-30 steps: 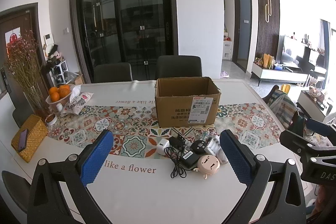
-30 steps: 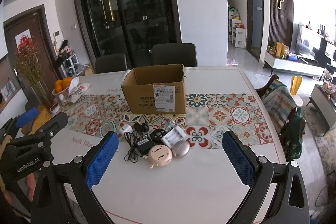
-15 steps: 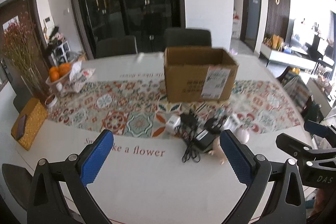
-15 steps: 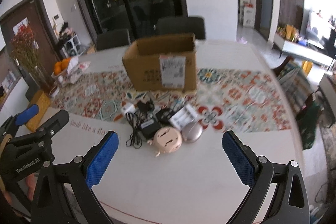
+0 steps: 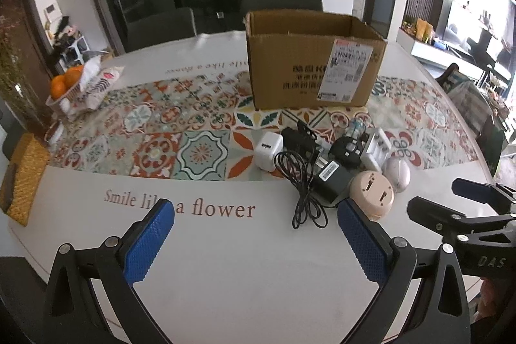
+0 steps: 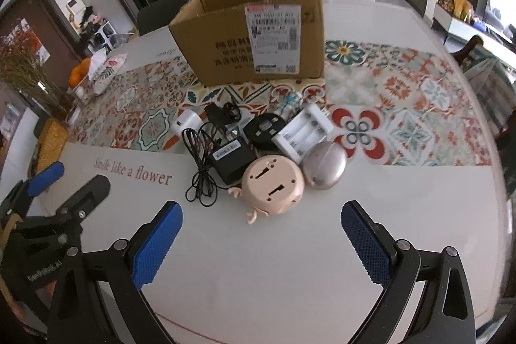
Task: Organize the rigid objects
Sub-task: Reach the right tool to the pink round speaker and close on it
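- Pile of small rigid items sits on the worktop just in front of the cardboard box, on the near edge of the patterned runner. Box is the landmark; its top is open, presumably the destination.
- Nearest item in front of the box: round beige gadget, back face up, touching the black adapter on its left and a grey oval case on its right.
- Closer to the box: white battery charger, black plug, white cube charger. A loose black cable trails off the pile, away from the box.
- Judgement: items are clustered for one-by-one pickup; nothing lifted yet.
- Right hand-held gripper: fingers spread wide, empty, hovering short of the beige gadget and lined up with it, the likely first pick.
- Left hand-held gripper: fingers apart, empty, left of the pile as seen facing the box.
- Left wrist view shows the box's inner far wall and a fruit basket well left of the box; box contents not visible.
- Right wrist view alone shows the gadget's slots and the charger bays clearly.
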`<state>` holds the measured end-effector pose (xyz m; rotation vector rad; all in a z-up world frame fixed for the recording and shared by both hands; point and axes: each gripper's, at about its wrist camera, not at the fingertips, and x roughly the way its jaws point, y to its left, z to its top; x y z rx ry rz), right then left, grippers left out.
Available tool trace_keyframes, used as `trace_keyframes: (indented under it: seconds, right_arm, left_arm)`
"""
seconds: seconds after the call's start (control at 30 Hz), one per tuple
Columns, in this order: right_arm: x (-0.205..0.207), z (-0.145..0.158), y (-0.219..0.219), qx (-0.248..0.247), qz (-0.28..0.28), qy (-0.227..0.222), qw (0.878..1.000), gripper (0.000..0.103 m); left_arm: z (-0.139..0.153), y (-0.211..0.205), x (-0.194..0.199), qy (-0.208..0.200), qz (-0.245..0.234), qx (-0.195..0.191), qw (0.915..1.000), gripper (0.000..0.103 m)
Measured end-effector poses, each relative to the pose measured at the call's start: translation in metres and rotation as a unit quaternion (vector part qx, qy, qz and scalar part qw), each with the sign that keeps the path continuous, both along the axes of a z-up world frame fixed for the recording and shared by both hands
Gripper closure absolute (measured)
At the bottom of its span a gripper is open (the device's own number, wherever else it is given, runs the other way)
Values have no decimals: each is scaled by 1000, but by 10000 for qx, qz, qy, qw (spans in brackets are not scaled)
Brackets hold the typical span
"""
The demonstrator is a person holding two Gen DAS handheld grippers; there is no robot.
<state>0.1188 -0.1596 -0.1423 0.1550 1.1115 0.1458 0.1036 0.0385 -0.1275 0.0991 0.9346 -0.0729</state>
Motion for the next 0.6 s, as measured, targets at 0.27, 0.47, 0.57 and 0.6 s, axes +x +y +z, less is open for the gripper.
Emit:
trace_keyframes:
  seconds: [0.27, 0.47, 0.57, 0.6]
  right_arm:
    - [25, -35, 7, 66, -214, 374, 9990, 8]
    - [40, -62, 2, 288, -564, 690, 9956, 14]
    - [48, -75, 4, 310, -676, 827, 9938, 16]
    - [49, -78, 4, 301, -706, 855, 9934, 16]
  left_arm:
    - [-26, 2, 26, 136, -239, 42, 9996, 0]
    - [-42, -2, 44, 248, -548, 107, 9981, 0]
    - [-48, -4, 52, 310, -675, 98, 9972, 0]
    - [-50, -5, 54, 322, -714, 107, 9969, 0]
